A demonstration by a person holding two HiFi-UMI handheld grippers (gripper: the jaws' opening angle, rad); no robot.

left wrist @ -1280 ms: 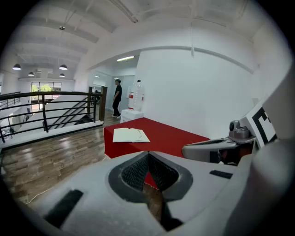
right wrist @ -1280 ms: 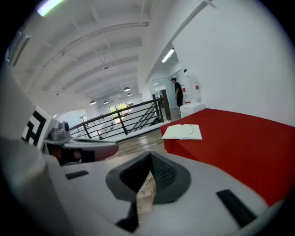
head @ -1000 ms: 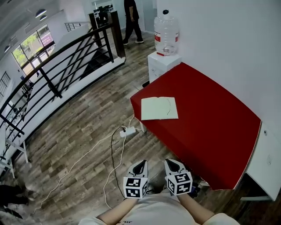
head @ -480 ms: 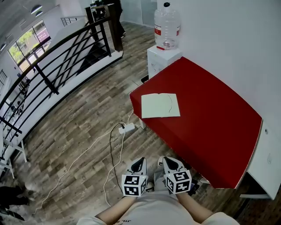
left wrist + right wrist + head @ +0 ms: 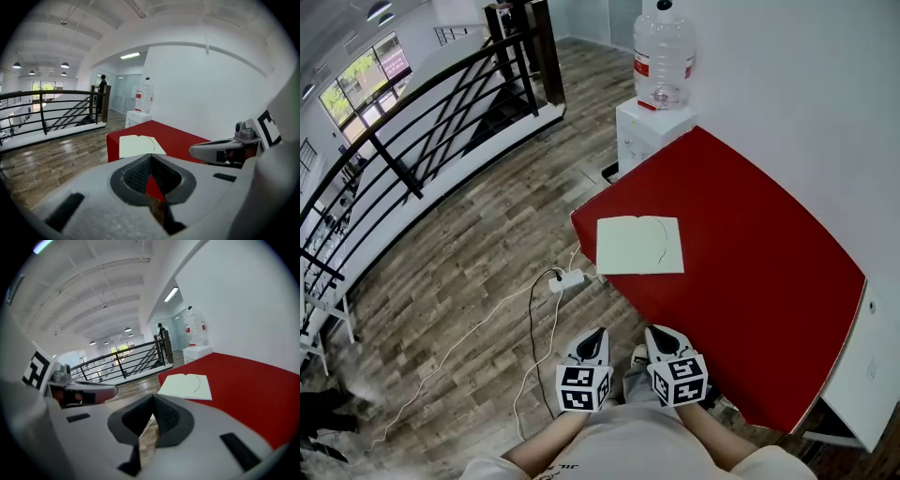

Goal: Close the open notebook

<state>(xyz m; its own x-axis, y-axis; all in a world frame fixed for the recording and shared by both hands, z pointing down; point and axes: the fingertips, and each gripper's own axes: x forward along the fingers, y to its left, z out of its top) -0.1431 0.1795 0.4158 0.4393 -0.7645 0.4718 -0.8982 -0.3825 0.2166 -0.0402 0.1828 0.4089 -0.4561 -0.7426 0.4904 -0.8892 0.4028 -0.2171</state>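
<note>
The open notebook (image 5: 639, 246) lies flat with pale pages up near the front left corner of the red table (image 5: 769, 262). Both grippers hang low in front of the person, over the wooden floor and short of the table. My left gripper (image 5: 592, 336) is shut and empty. My right gripper (image 5: 661, 334) beside it is also shut, nothing in it. In the left gripper view the notebook (image 5: 139, 145) sits beyond the closed jaws of the left gripper (image 5: 151, 157). In the right gripper view the notebook (image 5: 186, 386) lies ahead to the right of the right gripper (image 5: 153, 401).
A white water dispenser (image 5: 649, 131) with a big bottle (image 5: 664, 56) stands at the table's far end. A power strip (image 5: 566, 280) with white cables lies on the floor by the table's corner. A black railing (image 5: 422, 131) runs along the left. A person (image 5: 101, 86) stands far off.
Both grippers have moved forward together towards the table, which now sits closer and lower in the head view. Their jaws stay shut. The notebook has not moved on the table.
</note>
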